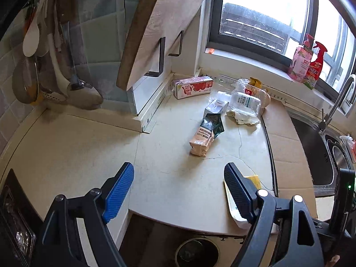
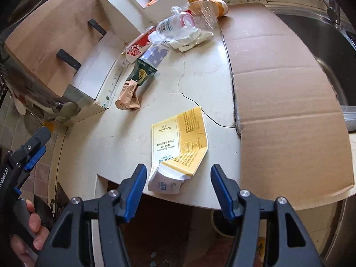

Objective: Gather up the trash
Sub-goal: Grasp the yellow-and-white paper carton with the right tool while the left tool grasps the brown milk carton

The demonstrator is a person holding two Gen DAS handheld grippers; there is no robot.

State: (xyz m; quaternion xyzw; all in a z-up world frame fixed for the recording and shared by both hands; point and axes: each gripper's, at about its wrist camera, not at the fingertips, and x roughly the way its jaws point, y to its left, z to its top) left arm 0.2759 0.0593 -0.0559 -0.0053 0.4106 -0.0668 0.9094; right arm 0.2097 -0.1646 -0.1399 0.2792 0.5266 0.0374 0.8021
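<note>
Jaws of the right gripper (image 2: 179,184) are held wide apart, and nothing is gripped between them. The crushed end of a flattened yellow-and-white toothpaste box (image 2: 178,149) is seen just in front of the gap, near the front edge of the pale countertop (image 2: 195,82). The left gripper (image 1: 179,182) is also spread open and empty above the same counter; only a corner of the toothpaste box (image 1: 253,181) is shown behind its right finger.

Further back, a crumpled beige carton (image 2: 129,96) is laid on the counter, and a dark green packet (image 2: 143,72) is touching its far end. Behind them a small white-and-blue box (image 2: 156,53) and a red-and-white drink carton (image 2: 138,46) are found, the last one against the low step by the wall. A clear plastic bottle (image 2: 172,26) is lying on its side on a crumpled white tissue (image 2: 193,39), with a clear plastic bag (image 2: 203,14) and an orange wrapper (image 2: 219,5) behind it.

A sheet of brown cardboard (image 2: 284,84) is spread on the right, between the counter and the steel sink (image 1: 311,146). Below the counter edge a round bin (image 1: 197,252) is seen.
</note>
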